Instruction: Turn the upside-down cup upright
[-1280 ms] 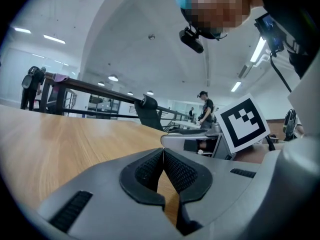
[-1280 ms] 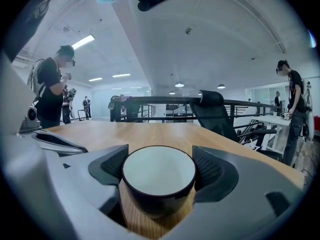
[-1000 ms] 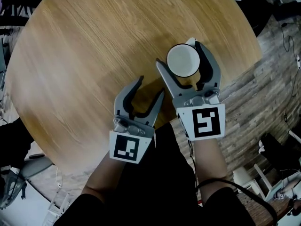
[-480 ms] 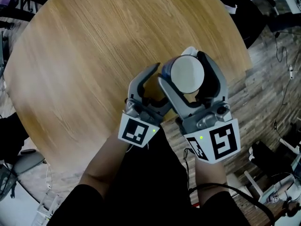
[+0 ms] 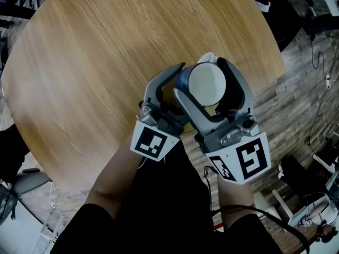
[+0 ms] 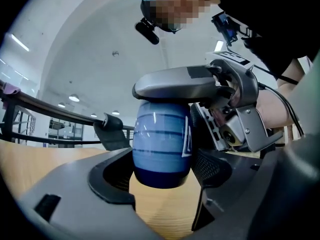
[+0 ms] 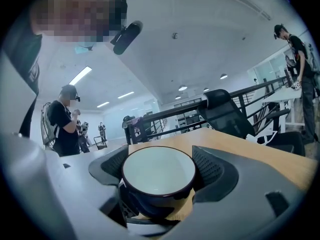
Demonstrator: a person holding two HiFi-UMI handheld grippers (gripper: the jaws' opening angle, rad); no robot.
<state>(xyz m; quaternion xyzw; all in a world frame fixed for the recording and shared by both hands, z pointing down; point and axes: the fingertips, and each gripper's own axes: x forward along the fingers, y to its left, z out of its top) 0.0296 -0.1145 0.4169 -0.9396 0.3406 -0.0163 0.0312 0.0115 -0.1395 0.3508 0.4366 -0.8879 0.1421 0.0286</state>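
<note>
Left gripper (image 5: 180, 86), right gripper (image 5: 201, 75): grey curved fingers (image 5: 159, 83), textured black pads (image 7: 207, 166), silver screws (image 6: 248, 112) at base. White cubes (image 5: 153, 142) with black square markers (image 5: 248, 160). Black sleeves (image 5: 87, 224), black cable (image 5: 249, 208) at right wrist.

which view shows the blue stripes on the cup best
The left gripper view: the cup fills the middle side-on, pale blue bands and dark lines plain. The head view shows mostly its white end and a sliver of blue; the right gripper view shows that white end and dark rim, gripped in the right claw.
</note>
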